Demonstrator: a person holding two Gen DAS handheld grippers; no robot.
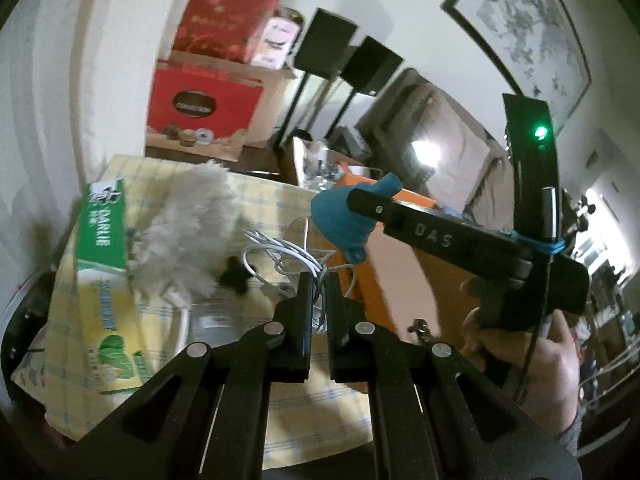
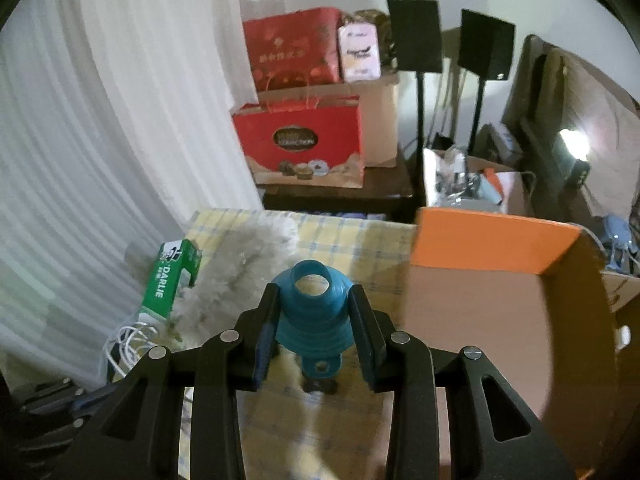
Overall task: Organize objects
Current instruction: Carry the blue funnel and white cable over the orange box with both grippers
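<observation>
The right gripper (image 2: 314, 328) is clamped on a blue ribbed silicone funnel (image 2: 312, 312), its two black fingers (image 2: 266, 332) pressing the funnel's sides, the narrow round mouth pointing away and a small holed tab hanging at the near end. In the left wrist view the same funnel (image 1: 340, 220) hangs in the air above the table, right beside the rim of the open orange cardboard box (image 1: 400, 264), whose plain brown inside fills the right side of the tabletop. The left gripper (image 1: 319, 312) is held low over the yellow checked tablecloth (image 1: 272, 196) with its jaws drawn narrow, only a slim gap between them and nothing in it that I can see; a tangle of white cable (image 1: 288, 256) lies just past its tips. Left of that sits a fluffy grey-white duster (image 1: 188, 232), touching a long green and yellow Darlie toothpaste box (image 1: 102, 248) that runs along the table's left edge, next to the white curtain (image 2: 100, 140). The cloth between the duster and the orange box lies bare. Behind the table's far edge stand red gift bags (image 2: 300, 144) on a dark cabinet.
</observation>
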